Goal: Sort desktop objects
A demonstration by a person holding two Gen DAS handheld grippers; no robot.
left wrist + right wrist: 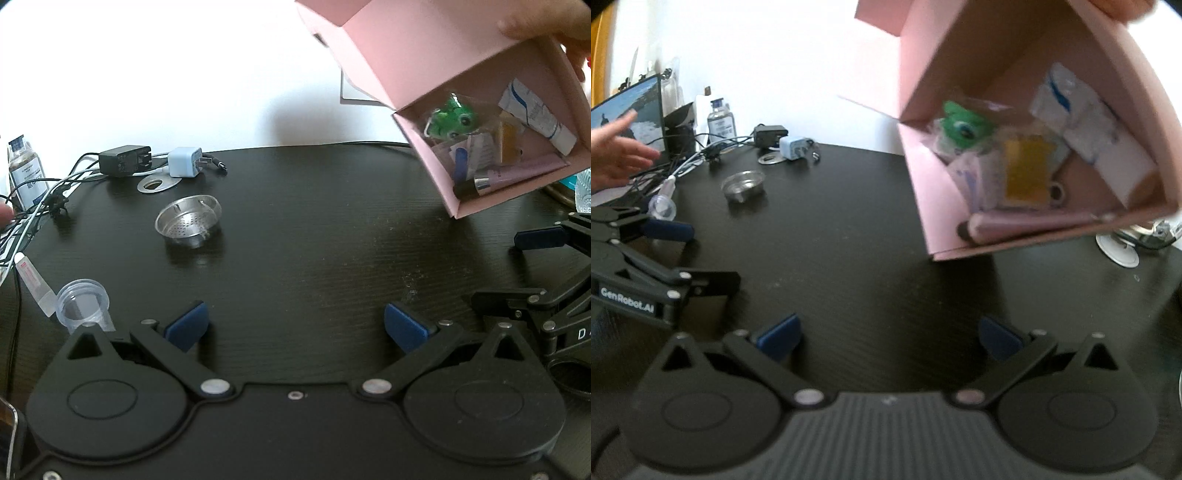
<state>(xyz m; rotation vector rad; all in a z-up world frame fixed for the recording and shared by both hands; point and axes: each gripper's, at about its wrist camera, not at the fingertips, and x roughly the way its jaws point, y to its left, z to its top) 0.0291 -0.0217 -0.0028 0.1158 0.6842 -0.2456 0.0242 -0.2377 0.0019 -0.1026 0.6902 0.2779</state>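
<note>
Both grippers rest on the black woodgrain desk (314,229), jaws spread wide, nothing between them: left gripper (295,326), right gripper (889,338). A bare hand (535,22) holds the open pink cardboard box (417,66) tilted above the desk's right side; a green frog toy (448,118), sachets and a pink tube (517,173) lie inside. A perforated steel strainer cup (188,221) sits far left.

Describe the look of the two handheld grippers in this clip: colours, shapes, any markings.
Both are matte black plastic. The left gripper and the right gripper each have two round housings with teardrop cut-outs, silver pivot rivets, linkage arms and blue padded fingertips. The left one's side reads "GenRobot.AI" in white, as the right wrist view shows. No cables or sleeves are visible.
</note>
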